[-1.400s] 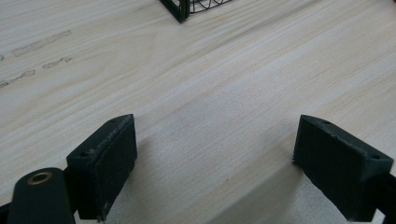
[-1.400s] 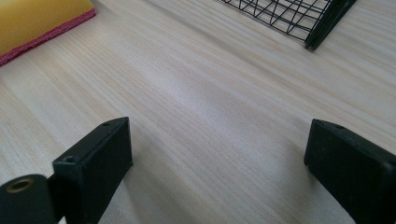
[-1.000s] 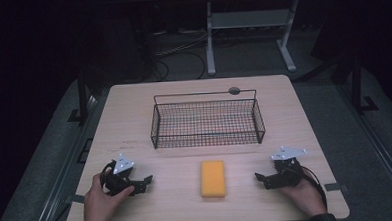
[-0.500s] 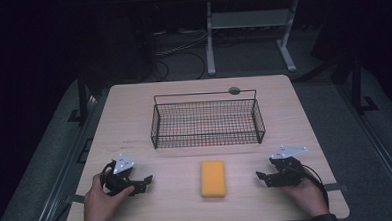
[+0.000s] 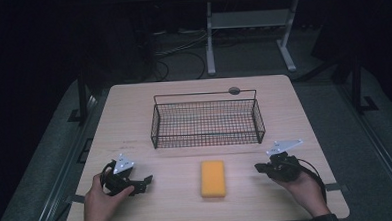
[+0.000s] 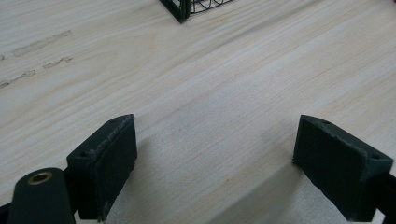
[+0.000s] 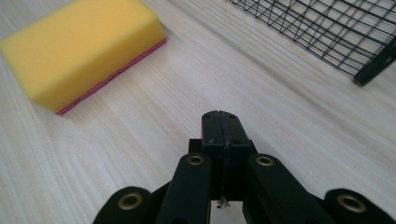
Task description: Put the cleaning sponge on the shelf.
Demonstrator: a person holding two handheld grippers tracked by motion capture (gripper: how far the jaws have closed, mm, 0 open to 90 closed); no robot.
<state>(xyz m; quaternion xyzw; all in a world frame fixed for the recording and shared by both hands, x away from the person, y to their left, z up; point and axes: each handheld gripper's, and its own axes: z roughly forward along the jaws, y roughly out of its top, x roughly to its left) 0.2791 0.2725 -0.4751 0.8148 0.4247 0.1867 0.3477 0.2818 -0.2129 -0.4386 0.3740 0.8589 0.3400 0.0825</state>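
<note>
Left gripper (image 5: 146,182) held low over the wooden table (image 5: 134,118) in the left hand (image 5: 99,200), jaws spread wide with nothing but bare wood grain between them in the left gripper view. Right gripper (image 5: 259,167) held in the right hand (image 5: 302,186), jaws pressed flat together and gripping nothing, pads meeting in one seam in the right gripper view.

Between the two grippers, well apart from each: a yellow sponge (image 5: 213,178) lying flat on the table, a thin pink layer along its underside visible in the right gripper view (image 7: 79,51). Nothing in the way from either gripper to the sponge.

Beyond both grippers, toward the far edge: a black wire basket (image 5: 207,122), upright and holding nothing, one corner just ahead of the left jaws (image 6: 180,11) and one corner ahead and to the side of the right jaws (image 7: 373,60). Just behind the basket's far rim, a small dark round disc (image 5: 234,91) in the tabletop.

Pale wood surface, a few faint scuff marks (image 6: 42,44) ahead of the left gripper. Dim room around, grey floor, cables (image 5: 181,46) and a white frame (image 5: 245,23) past the far edge.
</note>
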